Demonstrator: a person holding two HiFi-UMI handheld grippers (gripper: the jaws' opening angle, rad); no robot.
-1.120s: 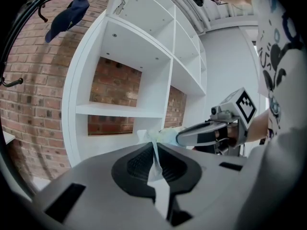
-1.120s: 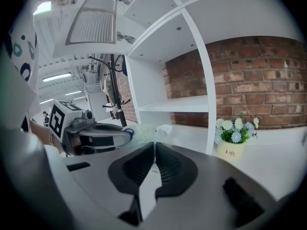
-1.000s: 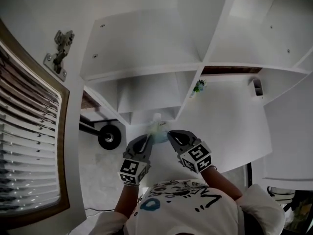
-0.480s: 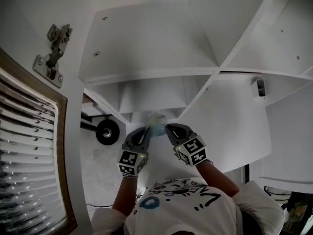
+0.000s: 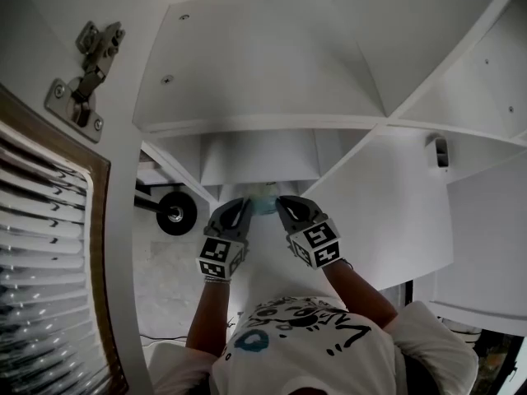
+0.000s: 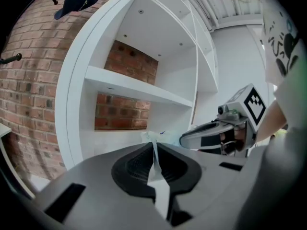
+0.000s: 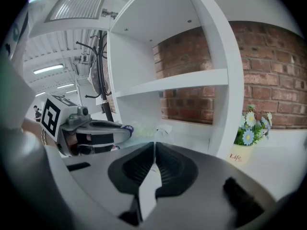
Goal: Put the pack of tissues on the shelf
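Observation:
The pack of tissues is pale with a thin clear wrapper and hangs between my two grippers in front of a low compartment of the white shelf unit. My left gripper is shut on the wrapper's left edge. My right gripper is shut on the right edge. In the left gripper view the pack shows just past the jaws, with the right gripper beside it. In the right gripper view the pack lies in front of a shelf board, next to the left gripper.
A door with a metal hinge and slatted blind stands at the left. A black wheel sits on the floor below. Brick wall backs the open shelves. A small flower pot stands in the compartment to the right.
Both grippers have carried the pack up the head view, closer to the low shelf compartment. The view has shifted, and the flower pot has passed out of sight.

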